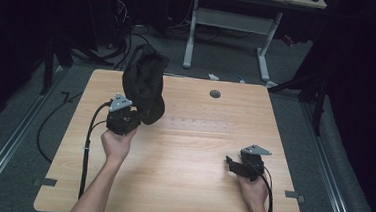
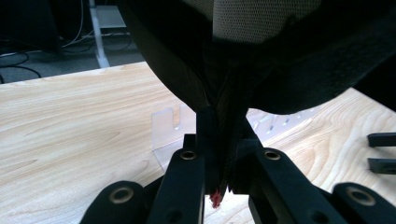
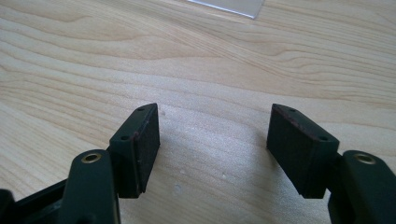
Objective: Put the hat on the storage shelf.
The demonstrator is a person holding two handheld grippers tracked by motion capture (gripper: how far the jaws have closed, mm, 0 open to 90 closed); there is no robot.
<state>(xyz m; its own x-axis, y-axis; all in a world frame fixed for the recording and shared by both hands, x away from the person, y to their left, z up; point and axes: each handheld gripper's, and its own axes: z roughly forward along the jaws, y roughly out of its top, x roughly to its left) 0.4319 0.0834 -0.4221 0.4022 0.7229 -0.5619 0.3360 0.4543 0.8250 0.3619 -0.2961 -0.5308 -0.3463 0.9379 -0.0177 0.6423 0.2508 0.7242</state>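
- The person's left hand (image 1: 116, 143) is gripping the left gripper (image 1: 123, 115) over the left half of the wooden table (image 1: 181, 175), with the grey three-cornered plate (image 1: 120, 102) on top of it facing the high camera.
- That gripper's 2 jaws are pressing together on a fold of a black cap (image 1: 145, 80), which is standing up and away from the gripper toward the far edge of the table, raised clear of the wood.
- In the left gripper view, the left gripper (image 2: 219, 154) is pinching a thin edge of the black cap (image 2: 289, 70) between its 2 black jaws, and the dark fabric is spreading out above them across the top of the view.
- A pale mesh lining (image 2: 261, 18) is showing inside the cap at the top of that view, and a small red scrap (image 2: 216, 199) is peeking out low down between the jaws.
- A clear plastic piece (image 2: 166, 133) is lying on the table just beyond the jaws in the left gripper view.
- The person's right hand (image 1: 253, 188) is holding the right gripper (image 1: 233, 165) low near the right front part of the table, well apart from the cap, with its cable trailing back along the forearm.
- In the right gripper view, the right gripper (image 3: 212, 140) is pointing down at bare wood with its 2 jaws spread wide, and nothing is sitting between the pads (image 3: 147, 149).
- A round grey grommet (image 1: 215, 94) is sitting in the table near the far edge, to the right of the cap.
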